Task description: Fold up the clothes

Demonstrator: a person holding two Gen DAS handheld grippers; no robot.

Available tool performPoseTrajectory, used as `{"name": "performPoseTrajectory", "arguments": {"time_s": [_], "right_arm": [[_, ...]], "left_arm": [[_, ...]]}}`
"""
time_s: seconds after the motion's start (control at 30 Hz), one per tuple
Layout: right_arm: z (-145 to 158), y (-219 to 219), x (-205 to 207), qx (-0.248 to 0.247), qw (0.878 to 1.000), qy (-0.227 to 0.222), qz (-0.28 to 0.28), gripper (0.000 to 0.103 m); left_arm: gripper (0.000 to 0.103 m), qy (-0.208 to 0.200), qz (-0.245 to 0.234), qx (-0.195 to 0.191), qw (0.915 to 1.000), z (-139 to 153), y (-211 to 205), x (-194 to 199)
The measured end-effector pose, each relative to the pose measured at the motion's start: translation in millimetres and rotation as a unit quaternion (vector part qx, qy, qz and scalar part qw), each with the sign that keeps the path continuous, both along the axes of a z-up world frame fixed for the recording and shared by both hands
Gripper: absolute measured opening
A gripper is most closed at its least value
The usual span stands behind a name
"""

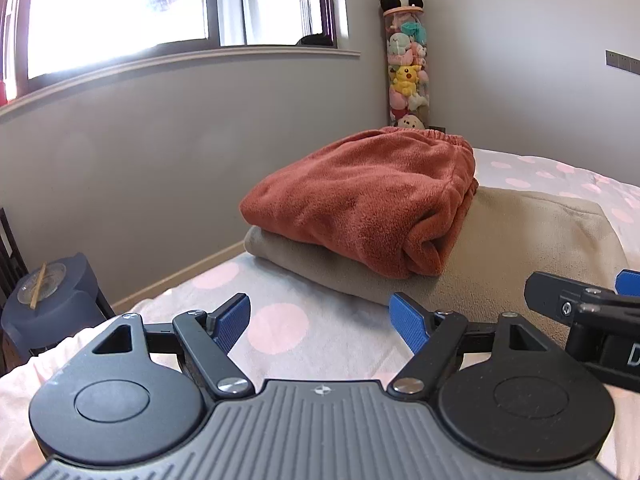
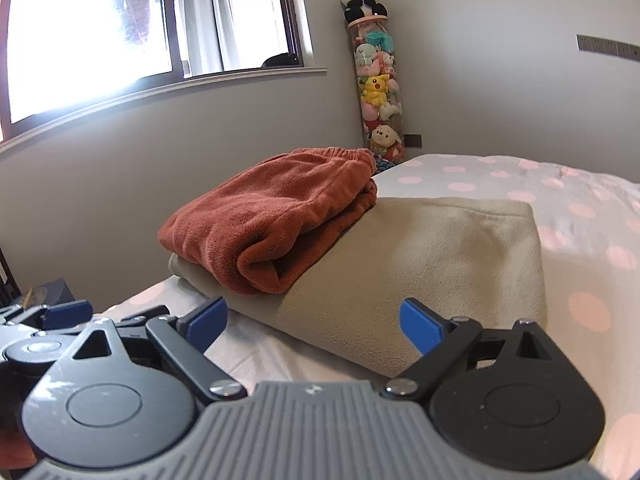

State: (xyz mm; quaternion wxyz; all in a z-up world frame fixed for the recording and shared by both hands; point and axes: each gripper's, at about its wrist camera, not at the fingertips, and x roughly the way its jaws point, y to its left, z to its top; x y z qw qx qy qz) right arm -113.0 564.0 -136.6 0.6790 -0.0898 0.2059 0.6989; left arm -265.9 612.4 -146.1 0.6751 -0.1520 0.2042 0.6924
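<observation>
A folded rust-red fleece garment [image 1: 368,204] [image 2: 276,216] lies on top of a folded beige garment [image 1: 520,248] [image 2: 420,256], both on the bed. My left gripper [image 1: 322,320] is open just short of the stack, over the bedsheet, with nothing between its blue pads [image 1: 232,320]. My right gripper [image 2: 316,326] is open too, its blue pads [image 2: 420,326] spread in front of the beige garment's near edge, holding nothing. Each gripper shows at the edge of the other's view: the right one [image 1: 580,308] and the left one [image 2: 52,316].
The bed has a white sheet with pink dots [image 1: 280,328] [image 2: 580,208]. A tall clear tube of plush toys [image 1: 406,68] [image 2: 376,88] stands in the corner. A dark stool with a glass dish [image 1: 48,292] sits left of the bed. A window [image 1: 120,8] is above.
</observation>
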Motion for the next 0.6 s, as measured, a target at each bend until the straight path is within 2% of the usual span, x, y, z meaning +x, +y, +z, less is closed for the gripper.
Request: {"name": "performPoseTrajectory", "arguments": {"time_s": [0.2, 0.43, 0.6], "right_arm": [[2.0, -0.3, -3.2, 0.011, 1.000, 0.004, 0.006, 0.099], [2.5, 1.3, -5.8, 0.007, 1.000, 0.016, 0.003, 0.099], [0.9, 1.4, -6.0, 0.002, 1.000, 0.019, 0.002, 0.099]], "left_arm": [[0.076, -0.015, 0.004, -0.019, 0.9997, -6.2, 3.9, -5.2], [0.076, -0.035, 0.010, -0.042, 0.9985, -11.4, 7.5, -10.3], [0.076, -0.034, 0.006, -0.049, 0.9982, -14.0, 9.1, -9.9]]}}
